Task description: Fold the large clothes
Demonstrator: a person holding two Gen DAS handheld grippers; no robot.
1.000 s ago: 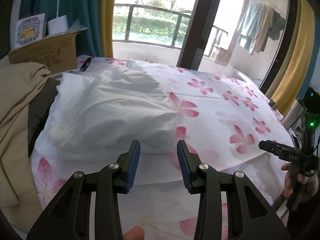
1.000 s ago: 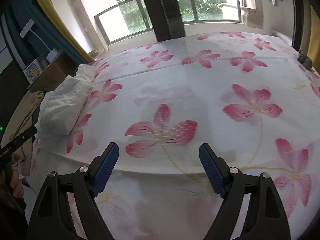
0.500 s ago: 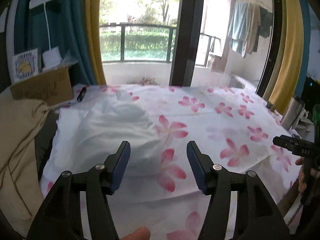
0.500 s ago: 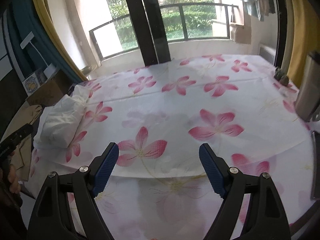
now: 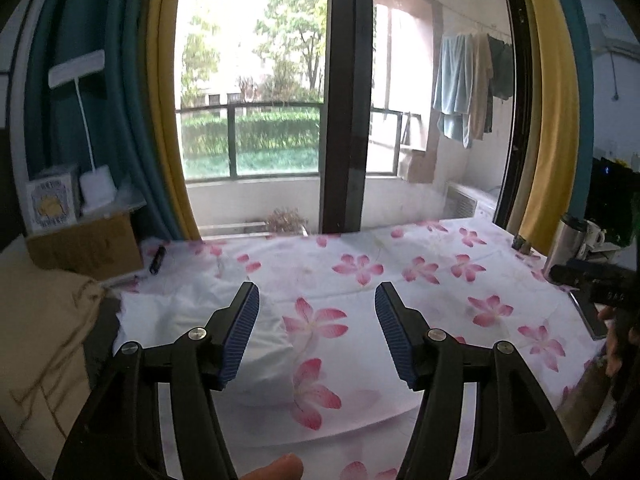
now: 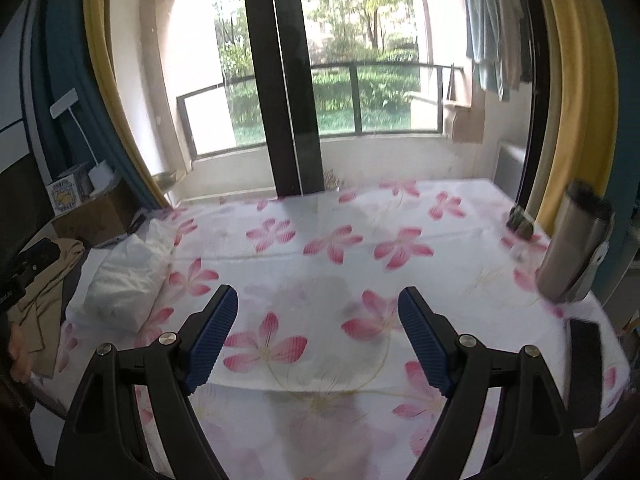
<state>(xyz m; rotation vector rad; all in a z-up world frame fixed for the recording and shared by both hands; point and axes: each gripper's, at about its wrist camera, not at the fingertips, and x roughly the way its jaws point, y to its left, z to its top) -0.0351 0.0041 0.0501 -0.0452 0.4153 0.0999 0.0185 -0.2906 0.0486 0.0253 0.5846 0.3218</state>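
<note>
A large white sheet with pink flowers (image 5: 420, 280) lies spread over the bed, and its folded front edge (image 6: 320, 384) runs across just beyond my right fingers. A white pillow (image 5: 192, 320) rests on its left side, also seen in the right wrist view (image 6: 128, 276). My left gripper (image 5: 316, 292) hangs open above the pillow's right end with nothing between its blue pads. My right gripper (image 6: 318, 294) stands wide open above the sheet's front middle and holds nothing. Neither gripper touches the cloth.
A cardboard box (image 5: 88, 248) and a beige cloth (image 5: 40, 340) sit to the left of the bed. A steel flask (image 6: 572, 248) and a dark phone (image 6: 586, 356) lie at the bed's right edge. Glass doors and curtains stand behind.
Both grippers have lifted away from the sheet and tipped up, so the window fills more of each view. The left jaws spread wider. The right jaws kept their width.
</note>
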